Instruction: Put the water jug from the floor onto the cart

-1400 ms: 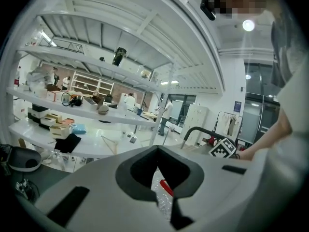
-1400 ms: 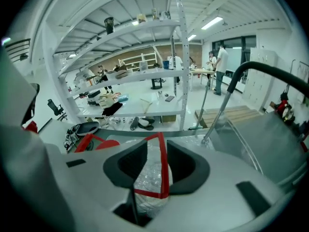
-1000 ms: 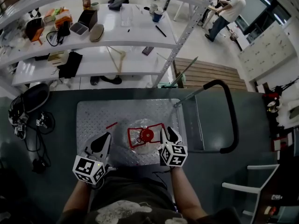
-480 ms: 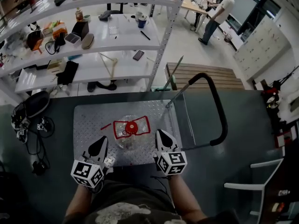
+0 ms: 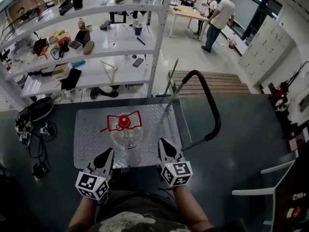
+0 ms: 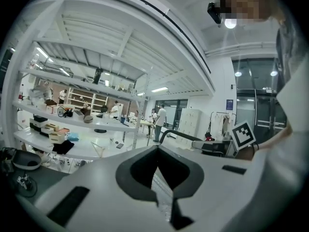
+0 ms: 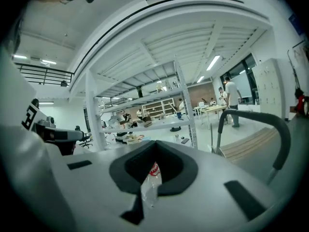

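The water jug (image 5: 125,133) is clear plastic with a red cap and a red handle frame. It stands upright on the cart's metal deck (image 5: 91,139), and a sliver of the jug (image 7: 150,183) shows in the right gripper view. My left gripper (image 5: 107,153) and right gripper (image 5: 162,144) hover over the deck's near edge, on either side of the jug and short of it. Neither touches it. Both are shut and hold nothing. In the gripper views, the left gripper (image 6: 157,150) and right gripper (image 7: 154,147) point almost level toward the shelves.
The cart's black push handle (image 5: 212,115) rises at the right. White shelving (image 5: 96,57) loaded with tools and boxes stands behind the cart. Cables and a bag (image 5: 34,110) lie on the floor at the left. People stand at the far back right (image 5: 217,13).
Both grippers have drawn back from the jug's sides toward me and risen a little. The right jaws have closed empty. The jug stays standing on the deck.
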Available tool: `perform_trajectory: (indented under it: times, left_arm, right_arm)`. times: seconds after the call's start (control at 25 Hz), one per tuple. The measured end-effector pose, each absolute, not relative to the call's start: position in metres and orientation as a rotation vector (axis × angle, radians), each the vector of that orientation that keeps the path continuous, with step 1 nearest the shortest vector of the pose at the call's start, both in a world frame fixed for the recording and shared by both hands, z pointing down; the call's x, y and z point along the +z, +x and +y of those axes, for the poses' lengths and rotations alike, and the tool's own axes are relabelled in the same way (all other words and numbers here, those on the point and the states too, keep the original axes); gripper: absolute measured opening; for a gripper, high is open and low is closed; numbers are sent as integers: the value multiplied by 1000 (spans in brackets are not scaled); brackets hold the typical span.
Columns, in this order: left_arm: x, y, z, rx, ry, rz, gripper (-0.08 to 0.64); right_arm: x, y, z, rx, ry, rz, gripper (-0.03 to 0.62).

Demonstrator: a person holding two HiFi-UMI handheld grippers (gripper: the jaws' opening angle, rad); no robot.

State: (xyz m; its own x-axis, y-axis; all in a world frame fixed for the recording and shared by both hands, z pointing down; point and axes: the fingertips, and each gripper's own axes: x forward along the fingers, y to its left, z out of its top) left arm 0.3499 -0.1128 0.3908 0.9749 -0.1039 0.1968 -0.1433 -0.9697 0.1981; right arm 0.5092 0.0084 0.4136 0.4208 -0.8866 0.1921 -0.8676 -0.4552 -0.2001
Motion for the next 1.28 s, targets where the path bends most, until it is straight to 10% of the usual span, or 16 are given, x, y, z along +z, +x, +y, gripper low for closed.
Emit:
perform_trajectory:
  times: [1.28]
  left_arm:
    - [404, 76, 74, 264, 2804, -200, 9]
  right_arm:
    - [439, 247, 164, -557, -2615, 1695, -9]
